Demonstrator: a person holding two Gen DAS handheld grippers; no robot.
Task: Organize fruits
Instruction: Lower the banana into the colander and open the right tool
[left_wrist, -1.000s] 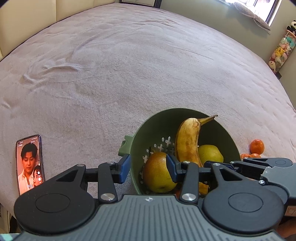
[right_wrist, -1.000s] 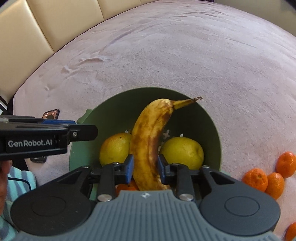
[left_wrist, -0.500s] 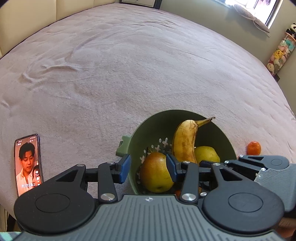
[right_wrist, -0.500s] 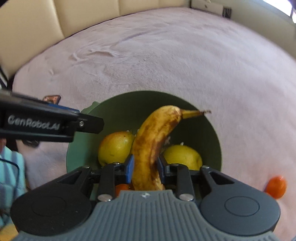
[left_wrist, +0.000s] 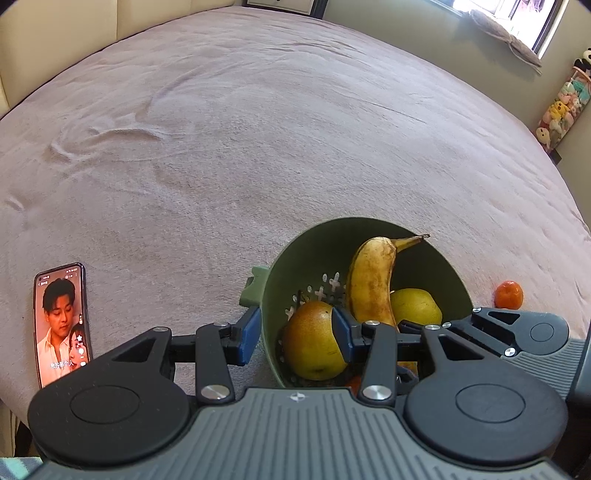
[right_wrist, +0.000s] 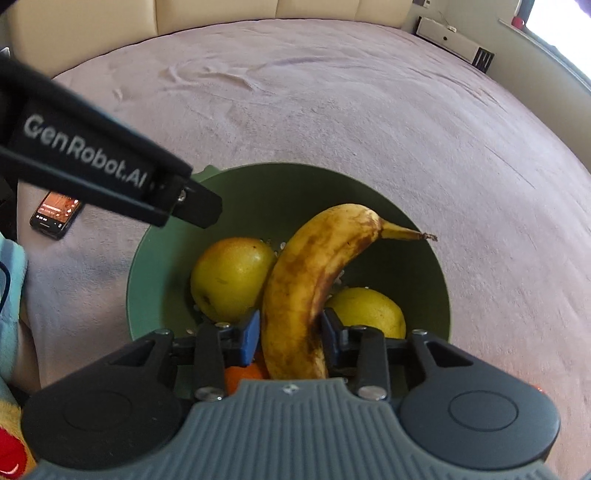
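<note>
A green colander bowl (left_wrist: 439, 258) (right_wrist: 166, 236) on the pink blanket holds a brown-spotted banana (right_wrist: 306, 288) (left_wrist: 371, 284), two yellow pears (right_wrist: 231, 277) (right_wrist: 365, 310) and an orange fruit (right_wrist: 243, 373) at the bottom. My right gripper (right_wrist: 290, 332) is at the banana's lower end and its jaws are opening; the banana lies between the pads and leans on the far wall. My left gripper (left_wrist: 295, 334) straddles the bowl's near left wall, one pad outside and one inside in front of a pear (left_wrist: 314, 343), with a wide gap. Its fingers (right_wrist: 199, 205) show above the rim.
A lit phone (left_wrist: 61, 325) (right_wrist: 55, 214) lies on the blanket left of the bowl. One tangerine (left_wrist: 509, 294) sits right of the bowl. Beige cushions border the far edge, and plush toys (left_wrist: 561, 110) hang at the far right. The blanket (left_wrist: 258, 129) stretches wide beyond the bowl.
My right gripper rolled and shifted, so the tangerines at its right left its view. Its pads loosened around the banana. The left gripper and the bowl barely moved.
</note>
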